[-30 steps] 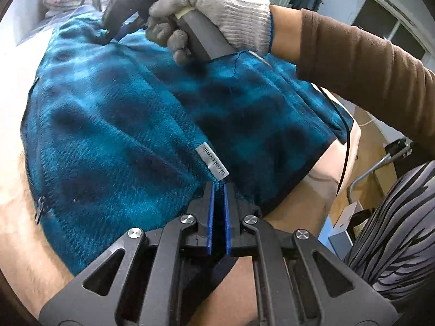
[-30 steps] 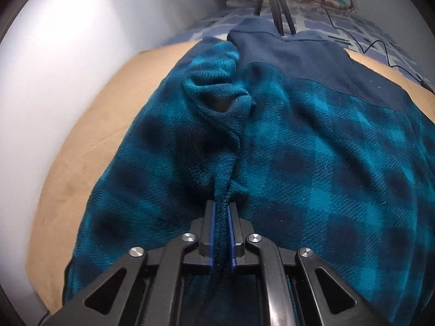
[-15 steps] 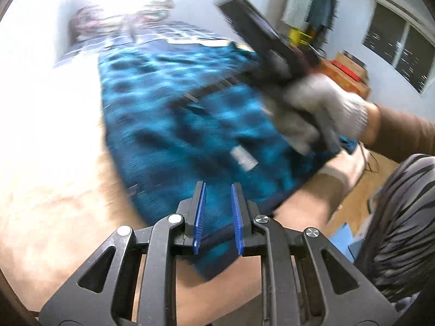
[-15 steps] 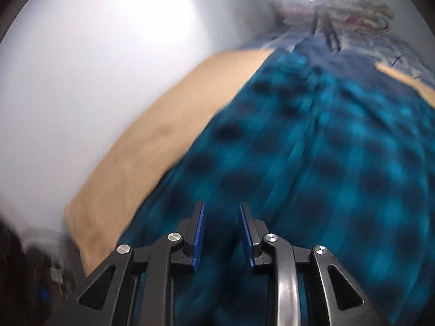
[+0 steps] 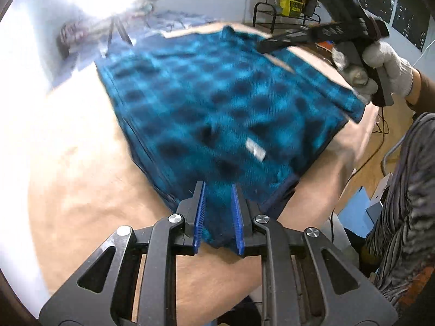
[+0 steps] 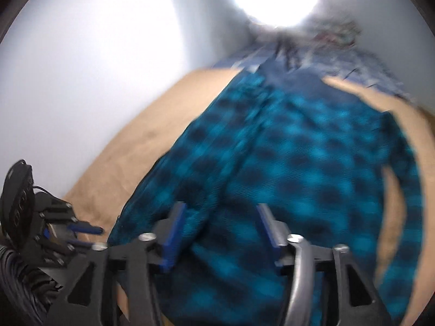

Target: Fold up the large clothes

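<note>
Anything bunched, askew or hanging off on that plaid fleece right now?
Yes: the plaid fleece lies at a slant, its near hem corner drooping over the tan surface's edge. One sleeve splays out sideways. Both claws, left and right, are open.

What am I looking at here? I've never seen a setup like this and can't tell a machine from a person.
No machine: a person holds a hand-operated claw in each hand, and each carries a wide-angle camera looking along its fingers. One picture is from the left claw, the other from the right claw. Both are open and hold nothing. A blue plaid fleece jacket lies spread on a tan surface. In the left view, the white-gloved right hand grips the other claw's handle, lifted above the jacket. Both pictures are blurred.
</note>
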Demonstrator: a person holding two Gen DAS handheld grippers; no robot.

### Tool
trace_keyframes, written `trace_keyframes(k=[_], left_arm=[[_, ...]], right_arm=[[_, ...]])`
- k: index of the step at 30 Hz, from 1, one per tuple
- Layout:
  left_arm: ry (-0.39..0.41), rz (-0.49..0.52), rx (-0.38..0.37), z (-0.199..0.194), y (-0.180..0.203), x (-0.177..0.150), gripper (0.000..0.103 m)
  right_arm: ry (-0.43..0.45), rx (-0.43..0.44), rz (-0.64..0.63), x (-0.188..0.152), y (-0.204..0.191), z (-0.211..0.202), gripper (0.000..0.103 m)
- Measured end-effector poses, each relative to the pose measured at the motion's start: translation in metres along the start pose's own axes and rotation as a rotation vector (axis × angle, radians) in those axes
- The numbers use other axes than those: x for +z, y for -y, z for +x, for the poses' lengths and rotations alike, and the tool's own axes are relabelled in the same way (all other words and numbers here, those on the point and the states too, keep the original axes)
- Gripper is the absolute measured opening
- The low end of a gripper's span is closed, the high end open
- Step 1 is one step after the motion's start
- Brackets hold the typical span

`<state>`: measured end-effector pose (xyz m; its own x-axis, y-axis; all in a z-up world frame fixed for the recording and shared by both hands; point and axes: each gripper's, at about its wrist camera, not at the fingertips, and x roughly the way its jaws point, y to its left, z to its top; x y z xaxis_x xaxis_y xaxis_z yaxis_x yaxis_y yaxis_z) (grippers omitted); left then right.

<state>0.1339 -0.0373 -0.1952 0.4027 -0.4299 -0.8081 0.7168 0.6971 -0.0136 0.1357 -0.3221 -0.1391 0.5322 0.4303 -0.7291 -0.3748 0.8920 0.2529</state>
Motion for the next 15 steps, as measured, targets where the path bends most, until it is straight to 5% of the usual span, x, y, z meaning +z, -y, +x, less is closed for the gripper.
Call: trace_keyframes(k=[3,4,6,7,15], left_arm=[[0.033,-0.005,0.024,-0.029,-0.004,0.018,0.02],[0.048,-0.016,0.025,-0.037,-0.004,0.023,0.026],[0.103,-0.061,0.017,-0.056,-0.004,0.032,0.059],[0.122,-0.083,0.018,-0.062,-0.003,0.035,0.063],[0.228,-0.09,-0.059,-0.065,0.051,0.055,0.064]], right_arm=[[0.051,-0.054,0.012,0.0,0.017,-0.036,0.076],[0.065,-0.073,0.023,-0.003,0.022,-0.049,0.076],[0.077,-0.108,0.053,-0.012,0.036,-0.068,0.076],[0.079,-0.124,0.065,-0.017,0.041,-0.075,0.076],[0.058,-0.249,0.317,-0.094,0.121,-0.119,0.076]])
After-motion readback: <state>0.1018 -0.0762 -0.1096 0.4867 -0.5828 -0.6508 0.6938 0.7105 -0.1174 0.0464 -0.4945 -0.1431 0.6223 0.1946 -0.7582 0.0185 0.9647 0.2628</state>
